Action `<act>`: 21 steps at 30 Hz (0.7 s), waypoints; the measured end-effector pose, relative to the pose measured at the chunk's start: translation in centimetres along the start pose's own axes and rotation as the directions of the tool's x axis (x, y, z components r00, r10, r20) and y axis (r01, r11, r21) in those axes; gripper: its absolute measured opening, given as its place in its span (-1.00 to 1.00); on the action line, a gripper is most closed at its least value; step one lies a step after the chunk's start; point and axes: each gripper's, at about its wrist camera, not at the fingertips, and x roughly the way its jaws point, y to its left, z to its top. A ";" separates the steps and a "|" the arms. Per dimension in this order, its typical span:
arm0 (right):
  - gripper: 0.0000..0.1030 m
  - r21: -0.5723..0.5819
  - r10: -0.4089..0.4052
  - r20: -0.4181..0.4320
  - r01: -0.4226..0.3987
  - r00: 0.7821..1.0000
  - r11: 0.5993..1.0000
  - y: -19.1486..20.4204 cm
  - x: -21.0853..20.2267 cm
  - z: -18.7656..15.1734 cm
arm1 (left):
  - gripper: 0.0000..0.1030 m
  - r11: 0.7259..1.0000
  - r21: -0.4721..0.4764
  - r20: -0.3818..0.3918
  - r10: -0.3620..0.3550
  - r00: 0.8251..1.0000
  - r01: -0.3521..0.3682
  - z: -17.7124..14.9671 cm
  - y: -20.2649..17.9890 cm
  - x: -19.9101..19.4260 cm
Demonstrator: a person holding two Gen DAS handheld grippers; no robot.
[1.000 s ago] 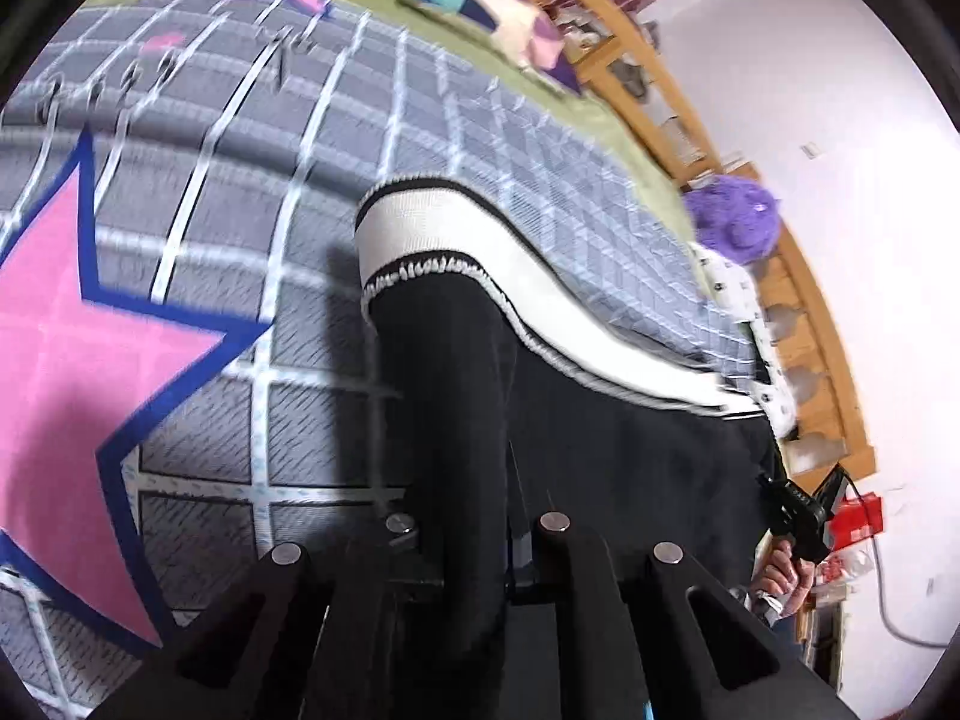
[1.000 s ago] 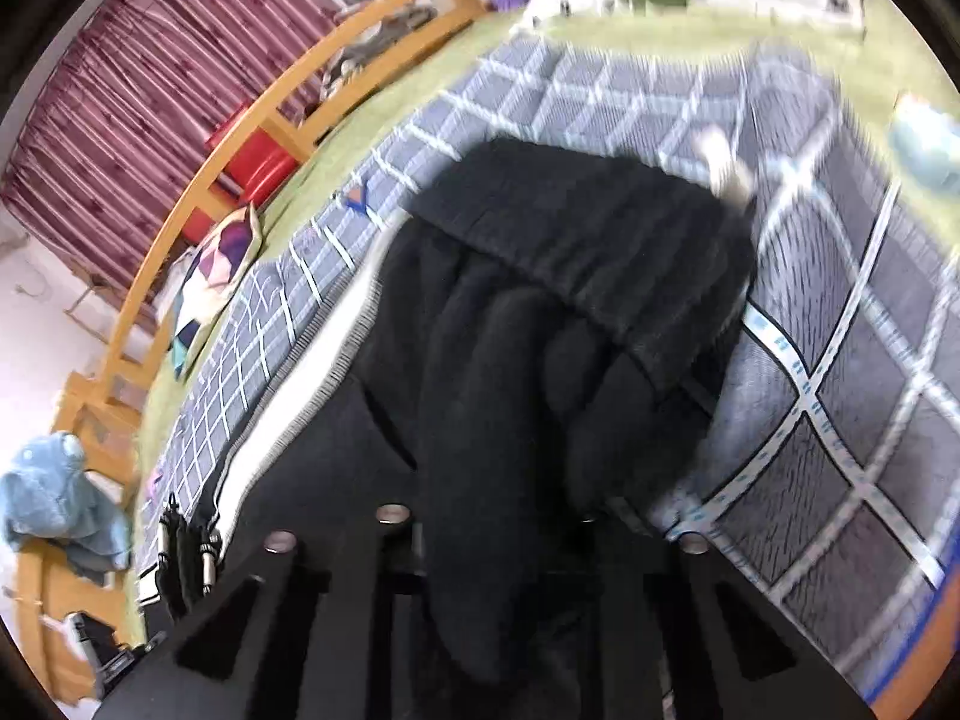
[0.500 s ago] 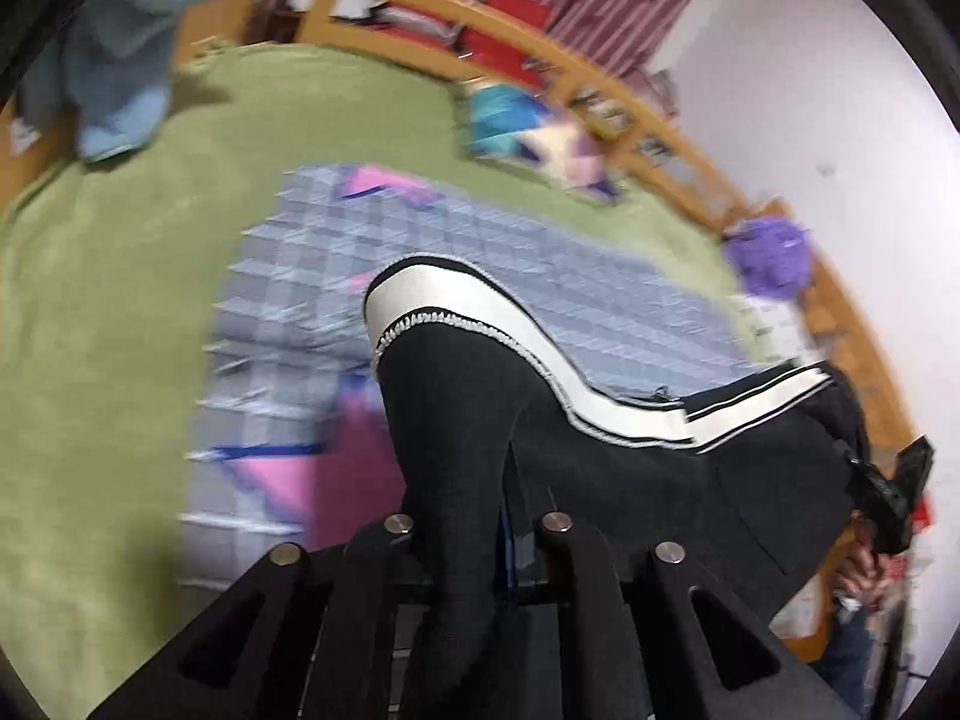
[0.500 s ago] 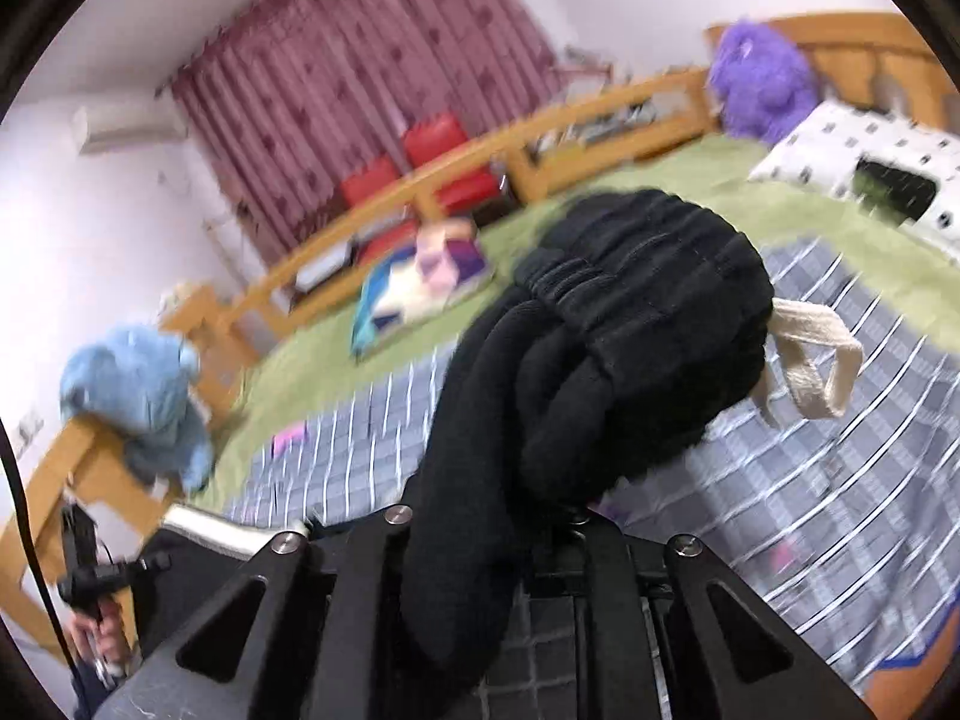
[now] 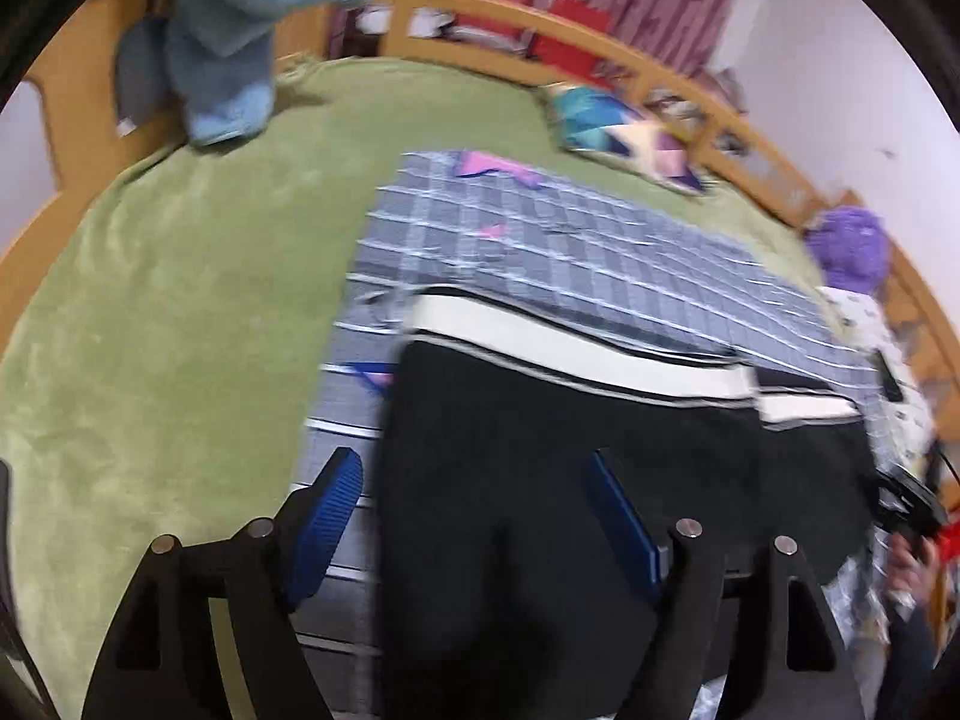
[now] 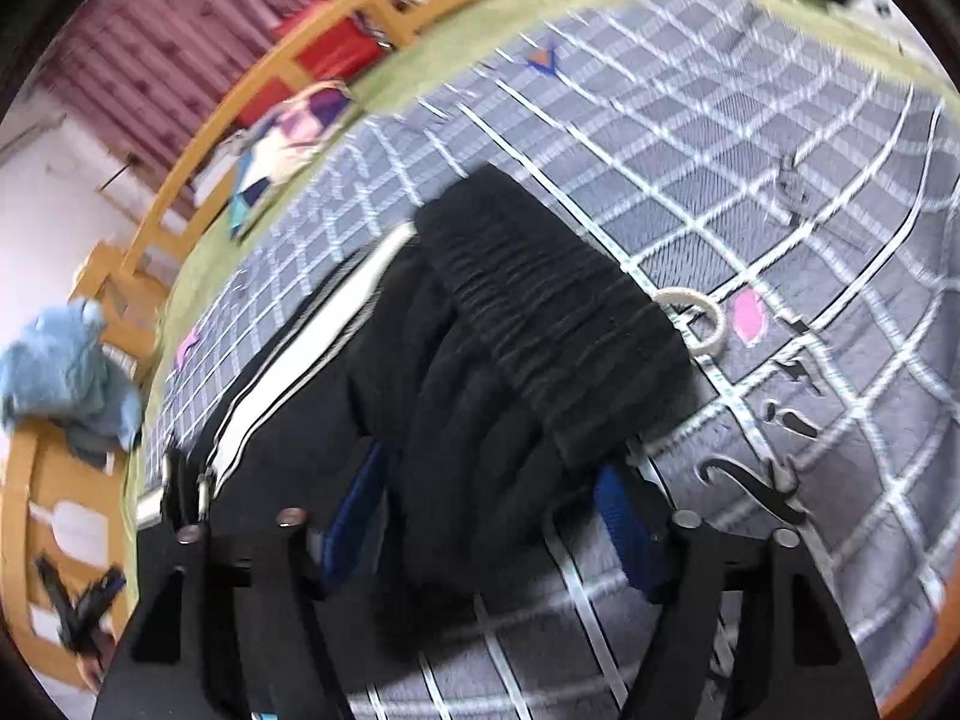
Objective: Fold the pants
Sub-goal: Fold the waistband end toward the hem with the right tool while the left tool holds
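Observation:
Black pants (image 5: 540, 450) with a white side stripe (image 5: 570, 354) lie on the grey checked blanket (image 5: 600, 240). My left gripper (image 5: 480, 510) hovers over the leg end. Its jaws are opening, the blue pads (image 5: 330, 516) stand wide apart, and the cloth lies loose between them. In the right wrist view the ribbed waistband (image 6: 558, 324) is bunched, with a cream drawstring loop (image 6: 702, 318) beside it. My right gripper (image 6: 486, 516) is over that end. Its jaws are opening too, and the black cloth sits between the pads (image 6: 618, 516) without being pinched.
The blanket lies on a green bedspread (image 5: 180, 300) inside a wooden bed rail (image 5: 660, 72). A blue plush (image 5: 240, 30), a colourful pillow (image 5: 624, 126), a purple plush (image 5: 852, 246) and a white dotted pillow (image 5: 870, 330) sit round the edges. A person's hand (image 5: 912, 552) shows at the right.
Both grippers were shut on the pants and held them up. Now both pairs of jaws have spread and the pants rest on the blanket. Both views have swung across the bed.

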 end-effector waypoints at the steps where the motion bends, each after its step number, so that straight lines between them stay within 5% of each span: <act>1: 0.40 0.033 -0.013 -0.007 0.013 1.000 0.999 -0.2 1.0 0.3 | 0.48 1.000 0.009 -0.017 -0.015 1.000 0.015 -1.0 -0.7 0.6; 4: -0.09 0.049 -0.054 0.019 0.053 0.998 0.997 -0.2 1.8 1.1 | 0.47 0.996 0.078 -0.168 0.046 0.985 -0.034 -5.3 -3.0 4.9; 7: -0.18 -0.014 0.055 0.156 -0.054 0.986 0.998 0.4 -1.4 1.2 | 0.45 0.974 0.198 -0.091 0.127 0.988 -0.107 -7.6 -4.9 4.7; 8: -0.17 -0.006 0.071 0.163 -0.071 0.984 0.997 0.5 -1.8 1.1 | 0.45 0.980 0.178 -0.106 0.104 0.989 -0.084 -7.4 -4.7 4.5; 10: -0.07 -0.036 -0.019 0.081 0.021 0.997 0.999 1.0 -0.5 1.0 | 0.45 0.998 0.068 -0.120 0.004 0.993 0.005 -6.3 -3.1 2.9; 13: -0.06 -0.104 -0.116 -0.051 0.110 0.992 0.988 0.2 0.8 0.1 | 0.47 0.999 0.002 -0.073 0.037 0.997 -0.037 -5.9 -1.1 0.4; 21: 0.03 -0.233 -0.160 0.092 0.177 0.983 0.956 2.1 -7.6 -3.8 | 0.47 0.984 -0.172 -0.103 0.038 0.994 -0.056 -9.4 4.5 -1.0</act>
